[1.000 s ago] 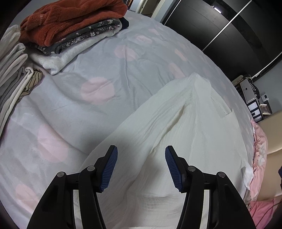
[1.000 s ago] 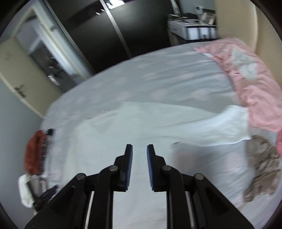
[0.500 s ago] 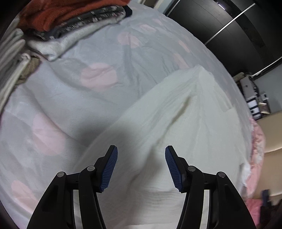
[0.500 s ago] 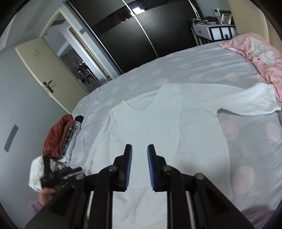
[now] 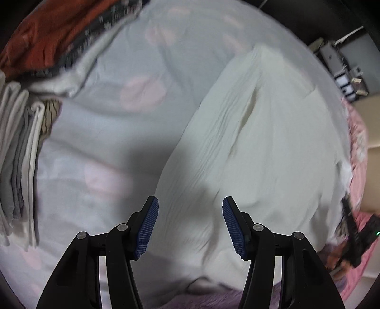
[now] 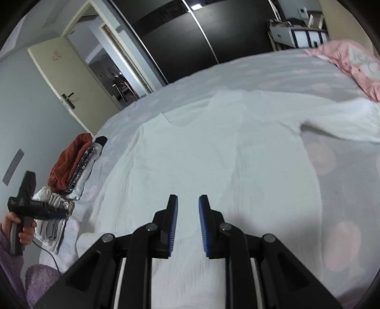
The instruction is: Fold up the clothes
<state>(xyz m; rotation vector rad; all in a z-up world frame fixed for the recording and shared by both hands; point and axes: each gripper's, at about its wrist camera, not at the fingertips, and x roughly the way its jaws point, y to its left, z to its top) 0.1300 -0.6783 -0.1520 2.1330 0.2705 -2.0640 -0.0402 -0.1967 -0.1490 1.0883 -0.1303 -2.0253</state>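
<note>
A bed [image 6: 273, 71] under a pale grey sheet [image 5: 99, 133] with faded pink spots fills most of both views. At its far right lies pink bedding [image 6: 351, 61] with a printed pattern. Behind the bed runs a dark wardrobe [image 6: 213, 31] with pale vertical strips on its front, and to its right stands a white drawer unit [image 6: 299, 35] with small items on top, next to a beige headboard [image 6: 342, 21]. To the left, a cream door [image 6: 64, 78] with a metal handle stands open onto a lit room beyond. The wall [image 6: 26, 123] beside it is blue-grey and carries a grey plate [image 6: 13, 165]
</note>
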